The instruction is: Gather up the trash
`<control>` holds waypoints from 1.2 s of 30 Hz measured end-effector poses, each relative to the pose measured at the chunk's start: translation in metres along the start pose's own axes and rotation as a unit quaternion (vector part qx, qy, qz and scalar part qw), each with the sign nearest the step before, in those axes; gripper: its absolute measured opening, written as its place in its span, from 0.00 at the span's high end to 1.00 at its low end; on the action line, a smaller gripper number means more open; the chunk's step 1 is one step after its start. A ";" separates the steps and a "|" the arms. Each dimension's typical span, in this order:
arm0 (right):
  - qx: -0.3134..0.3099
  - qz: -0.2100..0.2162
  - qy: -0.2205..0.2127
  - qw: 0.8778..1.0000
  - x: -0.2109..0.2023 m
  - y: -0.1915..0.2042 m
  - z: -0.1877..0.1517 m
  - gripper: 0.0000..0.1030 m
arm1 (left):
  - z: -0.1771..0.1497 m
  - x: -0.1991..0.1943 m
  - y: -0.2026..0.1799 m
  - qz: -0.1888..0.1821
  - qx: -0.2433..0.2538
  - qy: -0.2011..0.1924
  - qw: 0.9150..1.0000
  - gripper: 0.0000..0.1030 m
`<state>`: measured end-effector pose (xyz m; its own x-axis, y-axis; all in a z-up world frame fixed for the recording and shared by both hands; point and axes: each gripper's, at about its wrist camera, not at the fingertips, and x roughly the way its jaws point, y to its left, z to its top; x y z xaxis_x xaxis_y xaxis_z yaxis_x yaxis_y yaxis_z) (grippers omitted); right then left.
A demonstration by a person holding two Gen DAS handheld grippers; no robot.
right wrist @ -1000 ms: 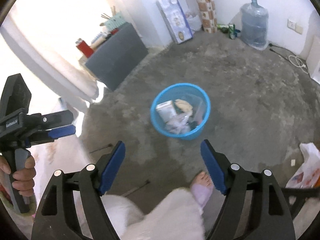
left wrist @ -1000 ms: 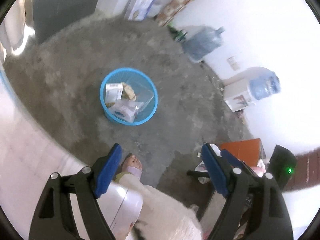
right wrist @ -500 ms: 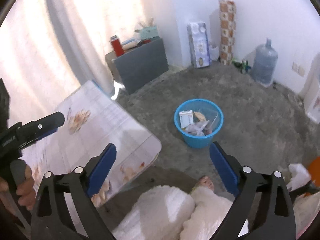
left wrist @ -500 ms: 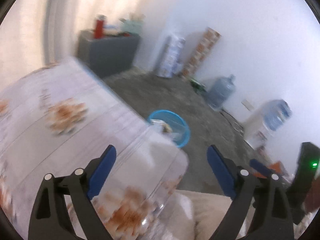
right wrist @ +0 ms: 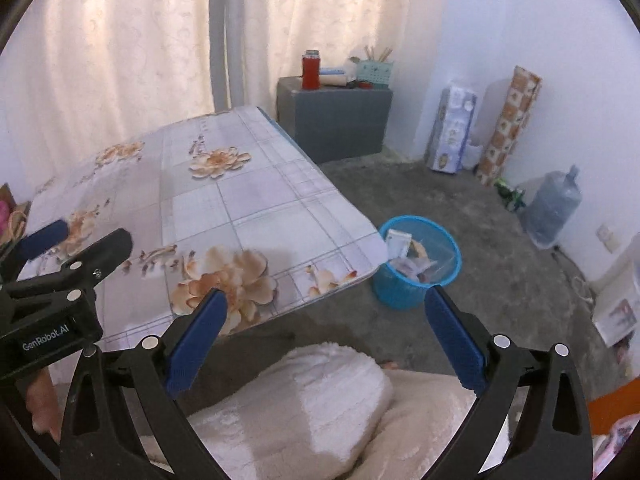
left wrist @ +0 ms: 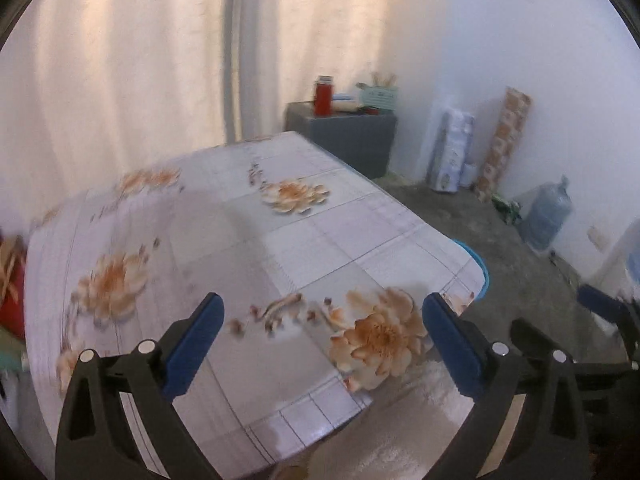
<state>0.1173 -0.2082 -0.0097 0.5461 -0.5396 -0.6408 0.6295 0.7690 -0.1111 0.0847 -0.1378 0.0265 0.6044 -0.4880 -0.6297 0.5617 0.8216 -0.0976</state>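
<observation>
Trash [right wrist: 412, 258], a small carton and crumpled wrappers, sits in a blue bin [right wrist: 416, 292] on the grey floor, just past the corner of a table [right wrist: 248, 216] covered in a flower-print cloth. The right gripper [right wrist: 324, 328] hangs over a lap in pale fleece, the bin ahead of it and nearer its right finger; its jaws, just opened further, stand wide with nothing between them. The left gripper [left wrist: 320, 328] hovers above the table, jaws likewise just spread and empty; from there only the bin's blue rim [left wrist: 482, 268] shows past the table's edge.
</observation>
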 end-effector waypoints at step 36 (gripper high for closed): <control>0.008 -0.009 -0.009 1.000 0.015 0.000 -0.006 0.08 | -0.019 0.023 -0.005 0.109 -0.045 0.054 0.992 0.06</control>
<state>0.1220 -0.2139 -0.0235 0.5438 -0.5598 -0.6252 0.6488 0.7530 -0.1099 0.0851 -0.1482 -0.0023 0.6386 -0.2652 -0.7224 0.3682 0.9296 -0.0159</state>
